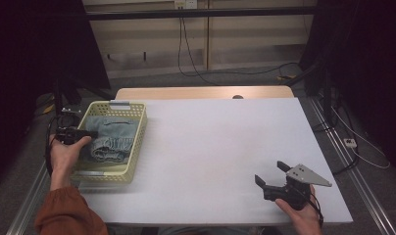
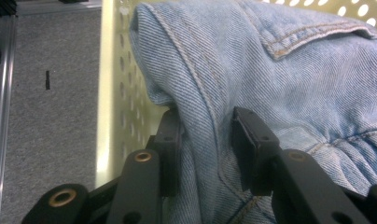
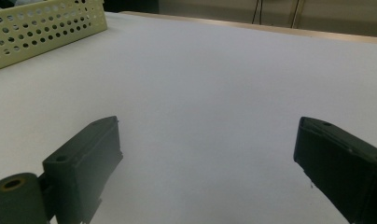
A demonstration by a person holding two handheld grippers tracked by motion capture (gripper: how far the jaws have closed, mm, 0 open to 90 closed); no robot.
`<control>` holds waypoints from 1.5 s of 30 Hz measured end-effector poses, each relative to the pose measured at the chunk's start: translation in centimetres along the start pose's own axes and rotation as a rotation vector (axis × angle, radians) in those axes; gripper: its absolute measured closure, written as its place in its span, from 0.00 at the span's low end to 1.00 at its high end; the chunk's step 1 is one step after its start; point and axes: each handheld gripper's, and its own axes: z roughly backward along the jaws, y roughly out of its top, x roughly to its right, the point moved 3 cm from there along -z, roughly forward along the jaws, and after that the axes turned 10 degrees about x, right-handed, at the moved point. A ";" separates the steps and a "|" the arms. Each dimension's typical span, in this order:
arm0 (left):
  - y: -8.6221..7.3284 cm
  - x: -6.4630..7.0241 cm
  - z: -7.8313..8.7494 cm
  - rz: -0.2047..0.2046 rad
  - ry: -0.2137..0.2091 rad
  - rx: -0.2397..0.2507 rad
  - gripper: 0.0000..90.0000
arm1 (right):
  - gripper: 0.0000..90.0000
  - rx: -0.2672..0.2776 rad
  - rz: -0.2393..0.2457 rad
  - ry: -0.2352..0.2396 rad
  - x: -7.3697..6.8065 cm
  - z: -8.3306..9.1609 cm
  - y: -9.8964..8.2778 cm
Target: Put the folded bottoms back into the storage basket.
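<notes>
Jeans [image 2: 280,88] in basket [image 1: 137,142] | left tongs [image 2: 205,135] pinch fold | right tongs [image 3: 205,163] agape, empty

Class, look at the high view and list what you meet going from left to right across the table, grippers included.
left gripper → yellow basket holding folded jeans → bare white table → right gripper
</notes>
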 end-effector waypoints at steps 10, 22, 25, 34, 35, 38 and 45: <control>0.0 -0.6 0.4 0.049 0.056 0.020 0.79 | 0.08 -0.001 0.000 0.002 0.0 0.0 0.0; 0.0 -0.3 -0.9 -0.003 0.097 -0.023 0.86 | 0.08 -0.003 -0.002 0.004 -0.1 0.0 0.0; -0.1 -0.1 -1.2 -0.007 0.101 -0.038 0.86 | 0.08 -0.004 -0.002 0.003 -0.1 0.0 0.0; -0.2 0.1 -1.6 -0.027 0.093 -0.070 0.86 | 0.08 -0.003 -0.002 0.003 0.0 0.0 0.0; -0.3 0.1 -1.7 -0.033 0.088 -0.080 0.86 | 0.08 -0.003 -0.003 0.002 0.0 0.0 0.0; -0.3 0.2 -1.8 -0.040 0.088 -0.088 0.85 | 0.08 -0.004 -0.002 0.002 0.0 0.0 0.0; -0.3 0.3 -1.8 -0.056 0.092 -0.083 0.86 | 0.08 -0.002 -0.001 0.003 0.0 0.0 0.0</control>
